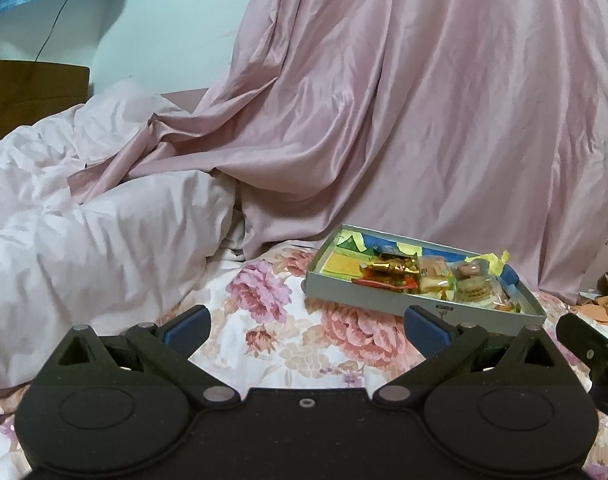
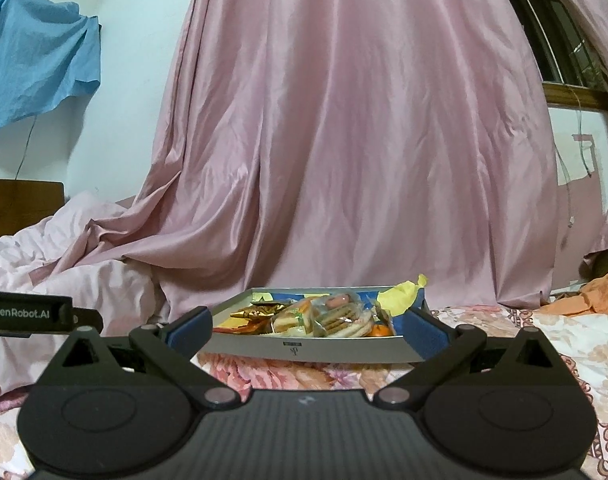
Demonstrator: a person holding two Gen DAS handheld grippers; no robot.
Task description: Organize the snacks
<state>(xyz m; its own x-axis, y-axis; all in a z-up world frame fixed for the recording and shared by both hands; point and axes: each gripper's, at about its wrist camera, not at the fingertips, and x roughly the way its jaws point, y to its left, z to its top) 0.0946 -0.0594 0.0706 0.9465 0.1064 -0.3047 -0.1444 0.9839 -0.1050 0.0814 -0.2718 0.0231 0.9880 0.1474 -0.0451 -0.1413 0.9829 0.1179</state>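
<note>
A shallow grey box (image 1: pixel 368 294) (image 2: pixel 304 350) lies on the flowered bedsheet (image 1: pixel 287 344). It holds wrapped snacks: a gold foil packet (image 1: pixel 396 266) (image 2: pixel 255 313), sandwich biscuits in clear wrap (image 1: pixel 434 278) (image 2: pixel 293 322), round biscuits (image 1: pixel 474 290) (image 2: pixel 340 318) and an orange piece (image 2: pixel 380 331). Yellow paper (image 2: pixel 404 294) sticks up at its far right corner. My left gripper (image 1: pixel 306 330) stands open short of the box and to its left, with nothing between its fingers. My right gripper (image 2: pixel 306 332) is open, straight in front of the box, its blue pads (image 2: pixel 424 334) framing the near wall.
A pink curtain (image 2: pixel 344 140) hangs behind the box and spills onto the bed. A pale crumpled duvet (image 1: pixel 83 240) fills the left. Orange cloth (image 2: pixel 600 292) lies at the right. A blue cloth (image 2: pixel 31 68) hangs on the wall.
</note>
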